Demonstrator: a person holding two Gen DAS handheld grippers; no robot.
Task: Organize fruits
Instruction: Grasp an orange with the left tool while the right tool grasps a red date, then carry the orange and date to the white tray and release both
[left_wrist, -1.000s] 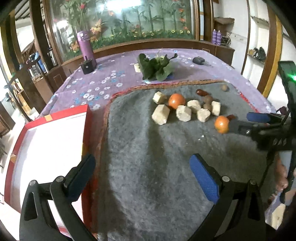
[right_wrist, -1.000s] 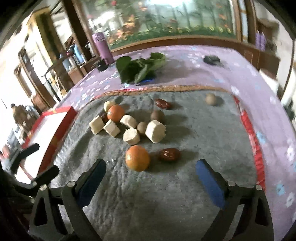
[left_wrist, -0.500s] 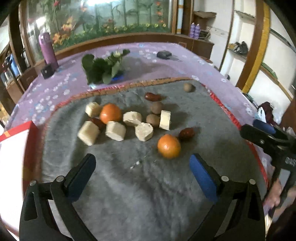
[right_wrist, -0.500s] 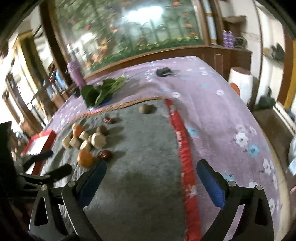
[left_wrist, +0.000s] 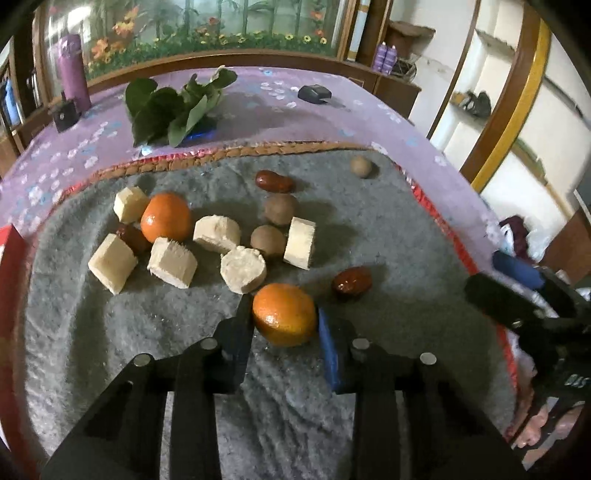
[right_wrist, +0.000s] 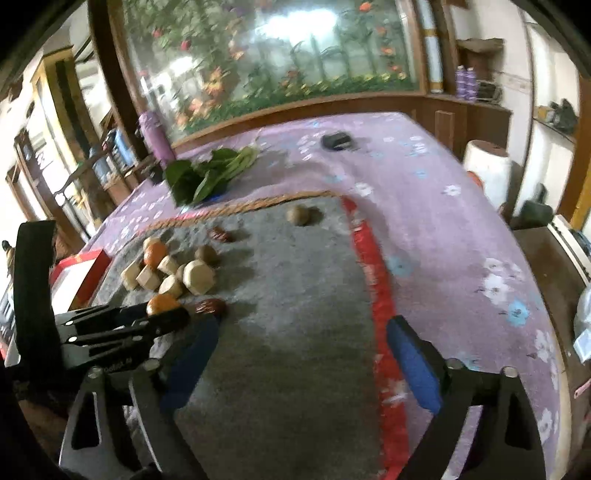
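Orange fruit, the near orange (left_wrist: 285, 319), is sitting on the grey mat (left_wrist: 147, 332) between the left gripper (left_wrist: 284, 325) pads, whose jaws have just been closing and are now pressing both its sides. Just ahead of that gripper are lying a red date (left_wrist: 351, 281) and pale cut chunks (left_wrist: 243, 268), with a second orange (left_wrist: 166, 222) farther ahead to its left. Off to the right, the right gripper (right_wrist: 303, 354) is hanging over the mat with jaws spread wide, having just been narrowing slightly, nothing between them.

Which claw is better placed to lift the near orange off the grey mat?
Left. The left claw has just been closing around the near orange. The right claw hangs wide over bare grey mat.
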